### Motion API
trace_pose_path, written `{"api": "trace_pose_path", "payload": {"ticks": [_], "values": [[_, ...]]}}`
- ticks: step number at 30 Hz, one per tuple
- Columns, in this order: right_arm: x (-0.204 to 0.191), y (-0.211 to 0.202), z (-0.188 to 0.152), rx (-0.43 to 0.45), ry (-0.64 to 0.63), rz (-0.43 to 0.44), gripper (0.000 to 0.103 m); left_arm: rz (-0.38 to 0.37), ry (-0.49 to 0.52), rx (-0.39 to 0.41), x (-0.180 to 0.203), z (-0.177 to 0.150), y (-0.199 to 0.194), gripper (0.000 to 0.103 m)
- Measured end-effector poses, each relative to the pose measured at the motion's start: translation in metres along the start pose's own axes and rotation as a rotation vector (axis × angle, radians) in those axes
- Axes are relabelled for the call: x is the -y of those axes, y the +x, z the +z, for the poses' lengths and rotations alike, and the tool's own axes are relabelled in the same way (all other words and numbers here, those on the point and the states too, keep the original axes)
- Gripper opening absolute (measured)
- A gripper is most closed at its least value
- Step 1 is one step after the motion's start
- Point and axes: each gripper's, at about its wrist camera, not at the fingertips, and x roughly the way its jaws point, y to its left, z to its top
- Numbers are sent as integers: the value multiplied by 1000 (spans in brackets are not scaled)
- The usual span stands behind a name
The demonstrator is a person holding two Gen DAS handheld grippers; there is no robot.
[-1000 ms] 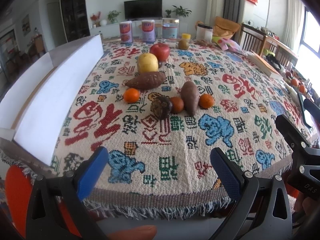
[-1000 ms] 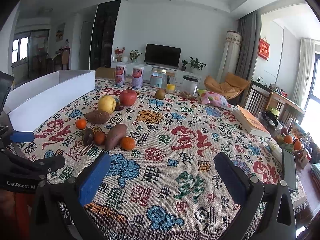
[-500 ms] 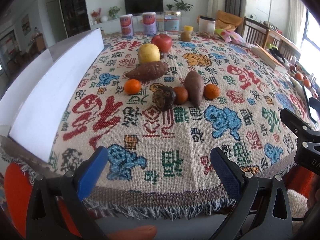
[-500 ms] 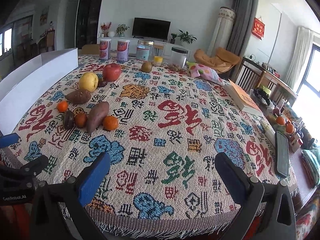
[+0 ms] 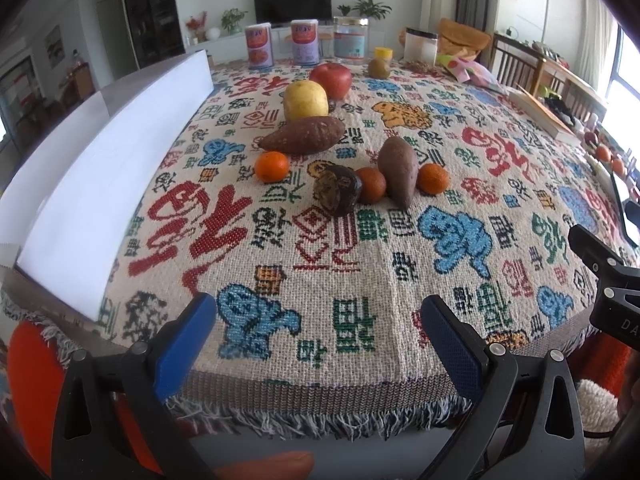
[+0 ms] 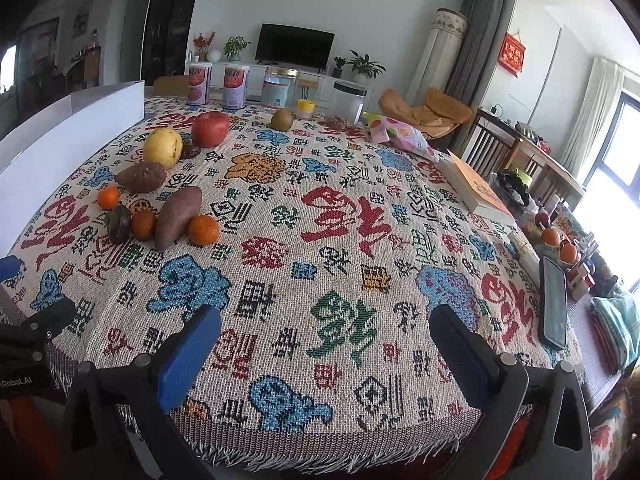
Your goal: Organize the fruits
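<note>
Fruit and roots lie in a loose cluster on the patterned tablecloth [image 5: 320, 264]: a red apple [image 5: 331, 79], a yellow pear [image 5: 306, 100], two sweet potatoes [image 5: 302, 135] [image 5: 398, 169], three small oranges [image 5: 272, 166] [image 5: 371, 185] [image 5: 433, 178] and a dark passion fruit [image 5: 337, 195]. A kiwi [image 5: 378, 68] sits farther back. The same cluster is at the left in the right wrist view, around the sweet potato [image 6: 177, 216]. My left gripper [image 5: 318, 340] is open over the table's near edge, empty. My right gripper [image 6: 324, 344] is open too, empty, to the right of the fruit.
A long white box [image 5: 112, 172] stands along the table's left side. Cans and jars [image 5: 304, 42] line the far edge. A book [image 6: 476, 192], a snack bag [image 6: 396, 134] and a phone [image 6: 554, 308] lie on the right side.
Both grippers have moved slightly forward over the near edge and tilted down toward the table; the fruit looks larger in the left wrist view. Jaws remain wide apart. No fruit has moved.
</note>
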Motion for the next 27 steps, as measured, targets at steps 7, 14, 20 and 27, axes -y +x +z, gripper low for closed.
{"api": "trace_pose_path", "payload": {"ticks": [7,14,20,27], "values": [[1,7,-2,-9,14,26,103,-13,20,-44,3,15,30,102],[2,44,-7,-73,63,198,103,-22,-35,-104,-12,14,66,103],[2,68,-20,-130,77,214,103,-22,-37,-80,-13,7,60,103],[-4,76,-32,-166,59,256,103,-126,-37,-24,-27,37,55,101]]}}
